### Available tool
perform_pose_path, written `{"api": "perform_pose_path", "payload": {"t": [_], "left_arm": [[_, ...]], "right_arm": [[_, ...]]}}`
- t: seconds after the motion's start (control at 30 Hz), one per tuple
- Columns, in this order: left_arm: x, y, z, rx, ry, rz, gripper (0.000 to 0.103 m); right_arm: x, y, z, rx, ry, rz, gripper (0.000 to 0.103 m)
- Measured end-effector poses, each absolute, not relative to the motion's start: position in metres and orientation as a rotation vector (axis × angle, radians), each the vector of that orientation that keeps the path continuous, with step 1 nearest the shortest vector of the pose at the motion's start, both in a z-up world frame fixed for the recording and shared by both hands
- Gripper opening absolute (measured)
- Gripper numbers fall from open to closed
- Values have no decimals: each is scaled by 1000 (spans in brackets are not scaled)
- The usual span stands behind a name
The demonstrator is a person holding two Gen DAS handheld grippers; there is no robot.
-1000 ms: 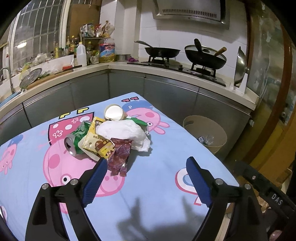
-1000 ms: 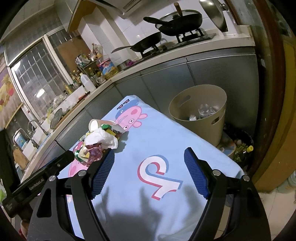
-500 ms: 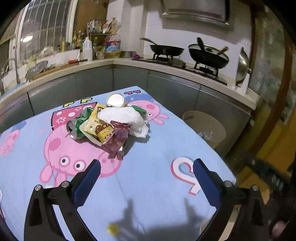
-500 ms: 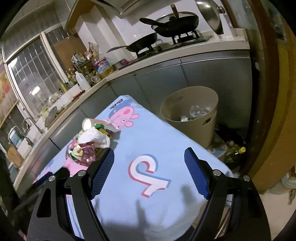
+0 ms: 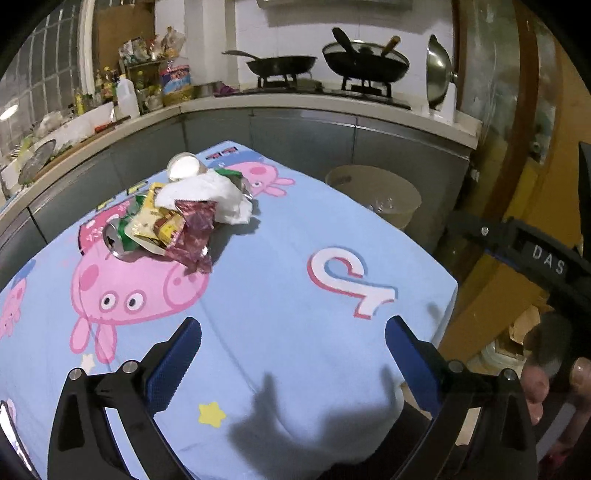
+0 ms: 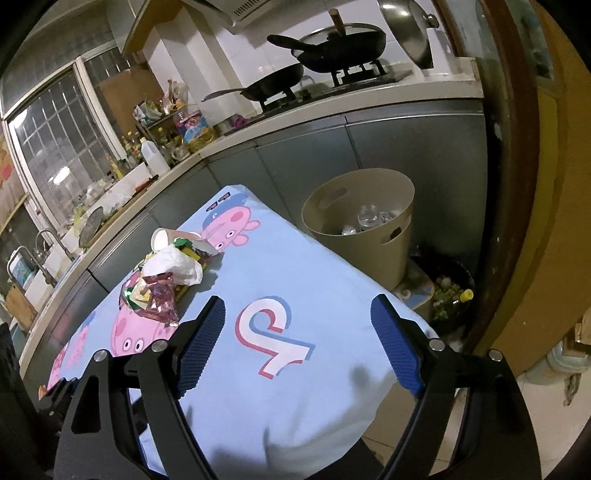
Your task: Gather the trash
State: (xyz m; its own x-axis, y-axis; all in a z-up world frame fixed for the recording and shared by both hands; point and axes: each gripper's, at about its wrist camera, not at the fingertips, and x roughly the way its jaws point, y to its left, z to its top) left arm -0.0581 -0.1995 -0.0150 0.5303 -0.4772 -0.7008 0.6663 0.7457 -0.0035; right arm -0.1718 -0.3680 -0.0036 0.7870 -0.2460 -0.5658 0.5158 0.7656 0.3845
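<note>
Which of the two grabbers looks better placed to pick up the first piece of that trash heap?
Probably the left gripper: open, empty, and the trash pile lies almost straight ahead. From the right gripper, also open, the pile sits off to its left.

Dim kitchen, grey cabinets [image 6: 388,147], white tiled wall [image 5: 325,29], barred window [image 6: 62,147], pans on stove [image 5: 362,88]

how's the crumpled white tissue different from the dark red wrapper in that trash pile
The white tissue is matte, plain and puffed into a bulky wad at the top of the pile; the dark red wrapper is shiny, foil-like and flatter, hanging down the pile's near edge onto the tablecloth. The tissue lies nearer the paper cup, the wrapper nearer the can. Both are crumpled and untouched.
</note>
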Motion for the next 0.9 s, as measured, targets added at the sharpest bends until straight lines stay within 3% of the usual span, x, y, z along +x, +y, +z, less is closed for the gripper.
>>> {"api": "perform_pose_path", "payload": {"t": [0.23,0.5,0.9], "left_arm": [[-52,-199,0,293,678,-652,99],[-18,-200,56,201,514,-586,99],[-1,-204,68,186,494,-562,99]], "right_arm": [[-175,-366,-8,561,526,-444,80],[-172,-363,11,531,477,-438,80],[-163,-358,37,495,397,-411,81]]}}
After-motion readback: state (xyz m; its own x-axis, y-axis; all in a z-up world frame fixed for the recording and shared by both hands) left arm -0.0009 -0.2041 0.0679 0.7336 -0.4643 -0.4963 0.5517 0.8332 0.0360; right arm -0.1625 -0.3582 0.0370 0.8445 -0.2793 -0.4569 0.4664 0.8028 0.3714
